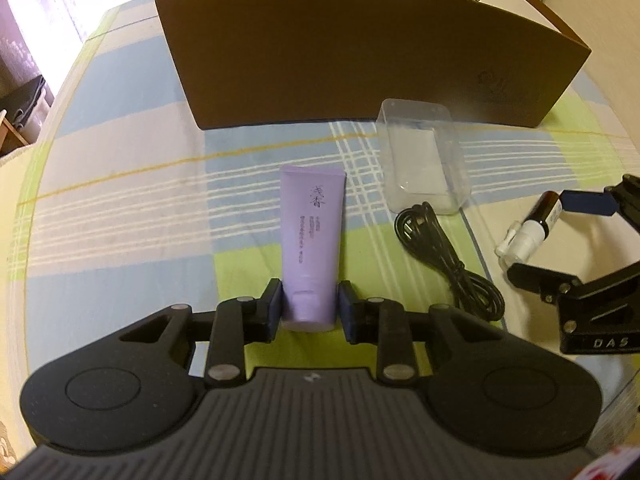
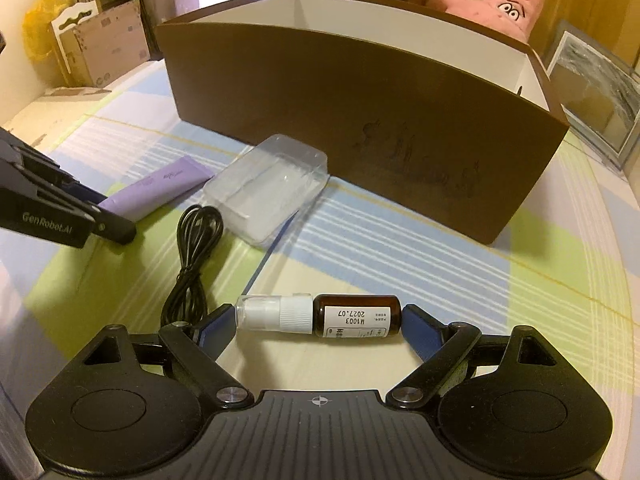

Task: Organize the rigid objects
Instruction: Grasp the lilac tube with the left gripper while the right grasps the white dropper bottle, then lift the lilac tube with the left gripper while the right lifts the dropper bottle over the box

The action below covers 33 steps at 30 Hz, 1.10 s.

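Observation:
A lilac tube [image 1: 310,240] lies on the checked cloth, cap end between my left gripper's [image 1: 310,312] pads, which press its sides; it also shows in the right wrist view [image 2: 160,192]. A brown spray bottle [image 2: 320,316] with a white cap lies crosswise between the pads of my right gripper [image 2: 318,326], which touch its two ends; it also shows in the left wrist view [image 1: 532,228]. The brown open box [image 1: 360,60] stands behind, seen too in the right wrist view [image 2: 360,120].
A clear plastic case [image 1: 424,160] lies in front of the box, with a coiled black cable [image 1: 444,256] beside it. They also show in the right wrist view: case [image 2: 268,192], cable [image 2: 196,256]. A pink plush [image 2: 500,0] and a picture frame [image 2: 600,92] sit behind the box.

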Each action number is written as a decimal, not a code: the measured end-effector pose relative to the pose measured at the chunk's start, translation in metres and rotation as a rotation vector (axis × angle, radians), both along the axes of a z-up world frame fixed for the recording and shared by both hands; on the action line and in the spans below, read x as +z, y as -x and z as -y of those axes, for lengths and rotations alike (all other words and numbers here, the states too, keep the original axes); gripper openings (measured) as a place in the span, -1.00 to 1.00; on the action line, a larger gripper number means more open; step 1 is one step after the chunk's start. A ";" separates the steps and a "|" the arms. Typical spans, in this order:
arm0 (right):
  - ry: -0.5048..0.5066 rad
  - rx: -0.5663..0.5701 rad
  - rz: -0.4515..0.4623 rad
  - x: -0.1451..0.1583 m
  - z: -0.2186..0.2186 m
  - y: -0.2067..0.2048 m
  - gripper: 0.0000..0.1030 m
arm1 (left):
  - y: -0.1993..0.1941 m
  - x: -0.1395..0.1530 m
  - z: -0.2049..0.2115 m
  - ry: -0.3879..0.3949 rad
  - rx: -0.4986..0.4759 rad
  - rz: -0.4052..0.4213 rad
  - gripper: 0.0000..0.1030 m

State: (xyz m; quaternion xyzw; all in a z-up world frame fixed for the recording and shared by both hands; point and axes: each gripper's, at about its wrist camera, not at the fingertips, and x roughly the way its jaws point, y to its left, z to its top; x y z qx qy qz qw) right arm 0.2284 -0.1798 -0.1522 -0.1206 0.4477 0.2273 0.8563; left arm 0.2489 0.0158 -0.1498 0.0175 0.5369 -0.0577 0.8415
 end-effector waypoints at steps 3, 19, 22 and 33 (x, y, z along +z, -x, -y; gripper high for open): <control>0.009 -0.002 0.008 -0.001 -0.003 -0.001 0.67 | -0.005 -0.001 0.003 -0.006 -0.004 0.001 -0.50; -0.007 -0.046 -0.001 -0.004 -0.001 -0.013 0.67 | -0.028 -0.005 0.011 -0.044 -0.028 0.032 -0.43; -0.011 -0.051 -0.004 -0.003 -0.001 -0.013 0.67 | -0.029 -0.005 0.012 -0.050 -0.033 0.036 -0.43; -0.020 -0.061 -0.005 0.002 0.000 -0.014 0.67 | -0.027 -0.003 0.010 -0.030 -0.021 0.030 -0.44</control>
